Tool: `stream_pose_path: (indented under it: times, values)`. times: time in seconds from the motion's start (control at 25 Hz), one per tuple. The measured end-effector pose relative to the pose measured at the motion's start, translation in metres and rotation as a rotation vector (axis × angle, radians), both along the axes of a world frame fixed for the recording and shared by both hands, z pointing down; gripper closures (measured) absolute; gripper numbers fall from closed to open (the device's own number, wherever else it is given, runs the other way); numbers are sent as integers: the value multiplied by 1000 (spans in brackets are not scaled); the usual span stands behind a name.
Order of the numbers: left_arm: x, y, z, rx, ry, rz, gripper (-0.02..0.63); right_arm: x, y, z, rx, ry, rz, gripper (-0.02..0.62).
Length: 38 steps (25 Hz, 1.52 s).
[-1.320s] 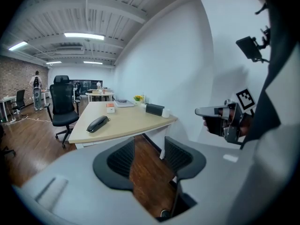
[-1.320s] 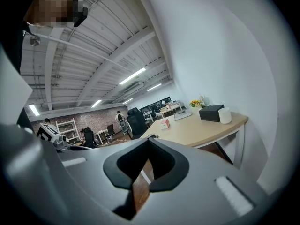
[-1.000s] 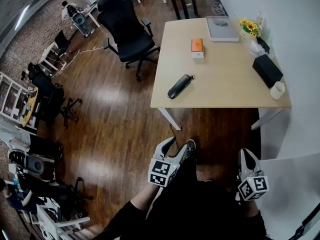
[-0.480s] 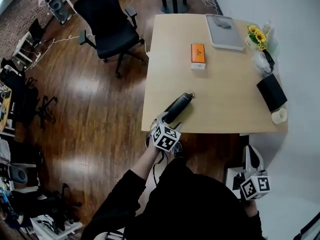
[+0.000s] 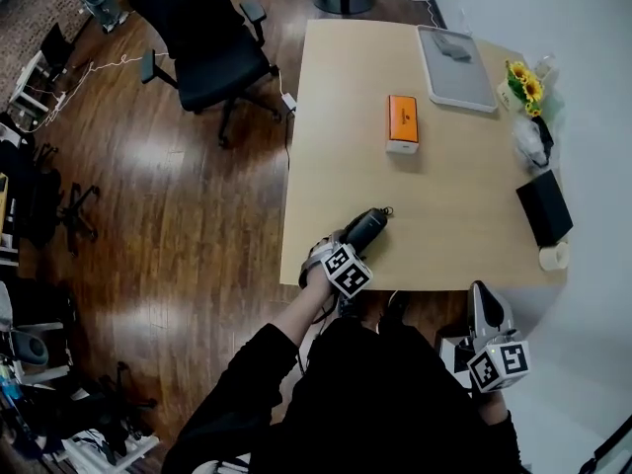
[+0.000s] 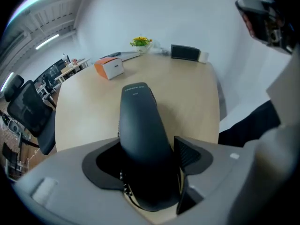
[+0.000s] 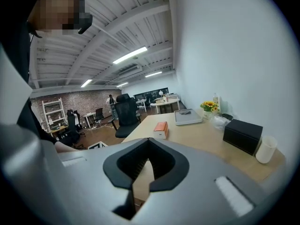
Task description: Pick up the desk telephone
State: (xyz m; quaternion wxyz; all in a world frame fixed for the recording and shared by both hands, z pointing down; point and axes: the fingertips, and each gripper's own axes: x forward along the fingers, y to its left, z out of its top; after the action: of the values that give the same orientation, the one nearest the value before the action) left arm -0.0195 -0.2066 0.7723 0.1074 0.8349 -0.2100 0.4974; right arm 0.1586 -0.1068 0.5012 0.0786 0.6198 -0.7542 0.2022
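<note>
Head view: the phone [image 5: 363, 229] lies near the table's [image 5: 444, 225] 7 o'clock corner, with the left gripper [image 5: 341, 245] over its near end. The right gripper [image 5: 487, 309] hangs off the table edge at 5 o'clock. There's an orange box [image 5: 402, 123] at 12 o'clock of the phone and a chair [image 5: 202, 42] on the wood floor at 10.

Left gripper view: the jaws are opening around the phone, not pinching yet. I'd straddle the thick middle, then squeeze, since it looks smooth and tapered and could slip.

Right gripper view: jaws together, empty.
</note>
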Motion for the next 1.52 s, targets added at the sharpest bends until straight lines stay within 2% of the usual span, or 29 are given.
stream_pose_path:
  times: [0.24,0.4,0.52,0.76,0.92,1.0,1.2,1.36,1.52]
  values:
    - [4,5,6,-13,-41,-17,288,-10,-36,-6,25,-23,-109,595]
    - [4,5,4,-19,-26,-16,296,-5,-52,-13,56,-35,-150,595]
    - [6,3,1,-19,15,-63,351,5,-56,-12,62,-46,-156,595]
    - [11,0,1,-55,27,-137,337,29,-57,1,58,-76,-145,595]
    - [20,1,8,-141,31,-118,313,43,-54,8,37,-90,-126,595]
    - [19,1,9,-157,19,-112,314,49,-53,9,32,-99,-111,595]
    - [20,-2,5,-130,56,-146,328,60,-56,18,17,-123,-90,595]
    - [15,1,3,-125,77,-214,336,55,-63,18,20,-128,-115,595]
    - [7,-9,-48,-25,214,-329,336,51,-71,17,26,-133,-132,595]
